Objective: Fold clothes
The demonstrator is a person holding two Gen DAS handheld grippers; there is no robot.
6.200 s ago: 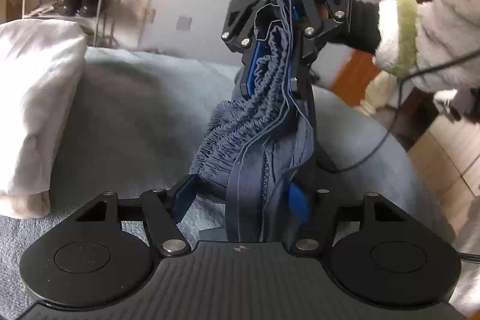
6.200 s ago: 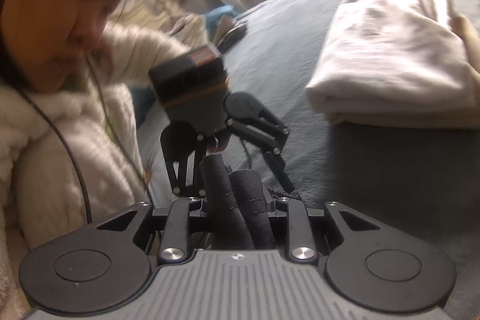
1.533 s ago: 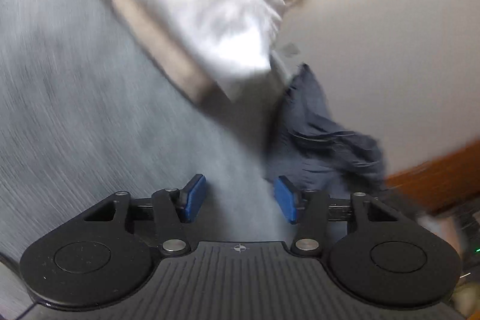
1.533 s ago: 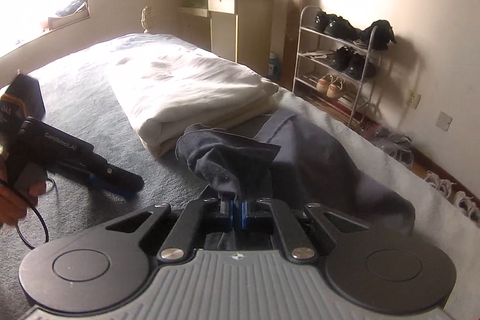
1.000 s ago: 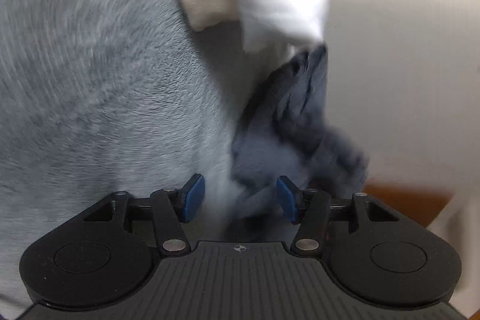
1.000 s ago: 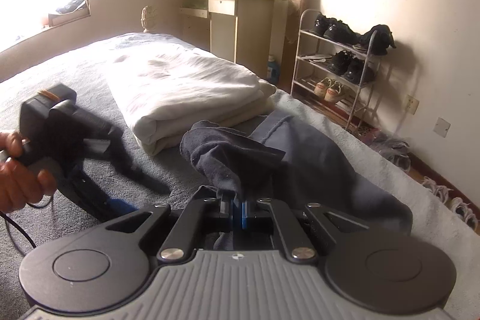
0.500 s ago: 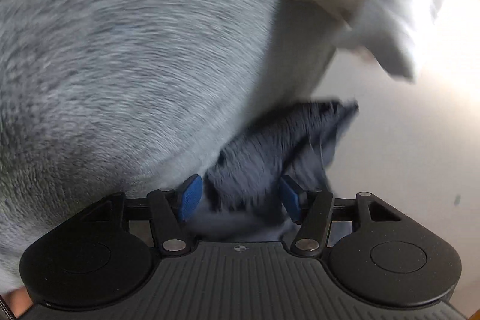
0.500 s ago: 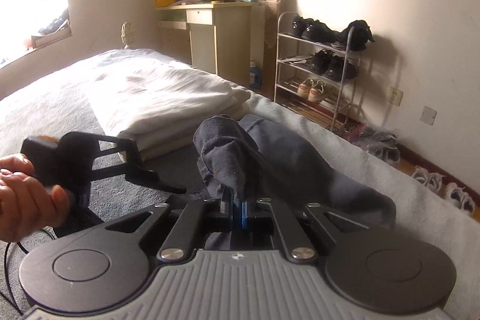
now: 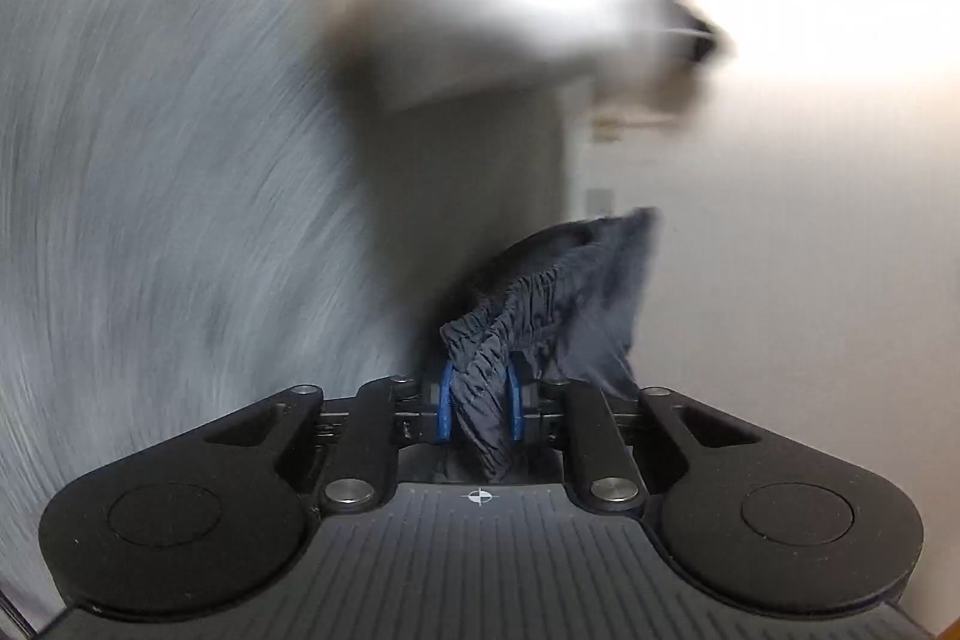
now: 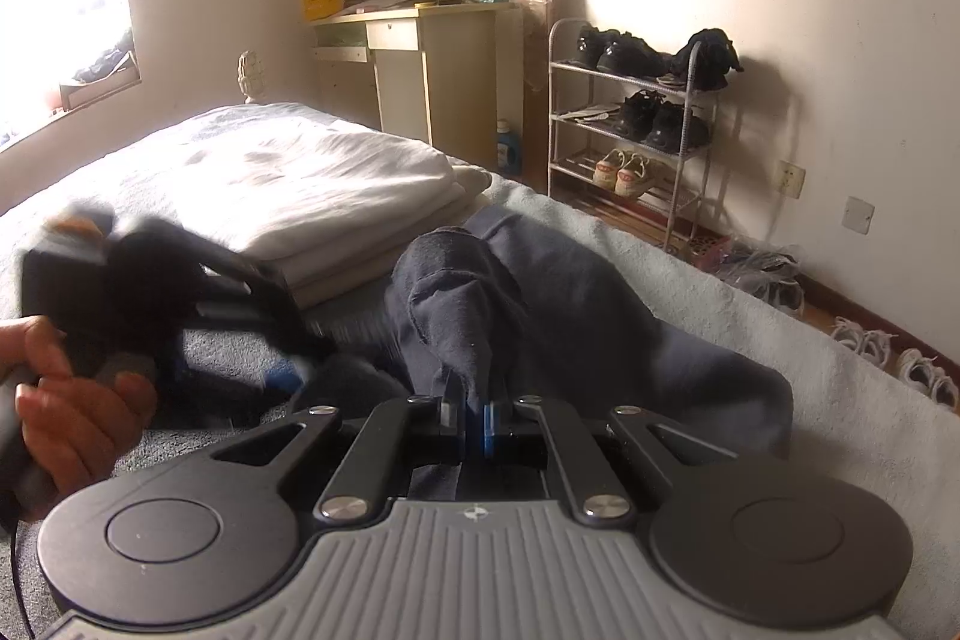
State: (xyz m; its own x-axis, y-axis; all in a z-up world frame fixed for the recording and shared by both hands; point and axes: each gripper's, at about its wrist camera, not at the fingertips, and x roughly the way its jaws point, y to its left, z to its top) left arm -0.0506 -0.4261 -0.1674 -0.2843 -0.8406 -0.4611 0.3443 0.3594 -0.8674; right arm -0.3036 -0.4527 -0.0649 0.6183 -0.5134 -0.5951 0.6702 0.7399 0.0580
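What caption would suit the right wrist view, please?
Right gripper clamps navy shorts on a grey bed beside folded white bedding.

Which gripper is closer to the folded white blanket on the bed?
Left. The left gripper sits right beside the blanket, clamped on the navy pants. The right gripper pinches them farther back.

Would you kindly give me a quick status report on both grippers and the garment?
Left gripper shut on navy garment waistband. Right gripper shut on another fold. Folded white bedding lies just beyond.
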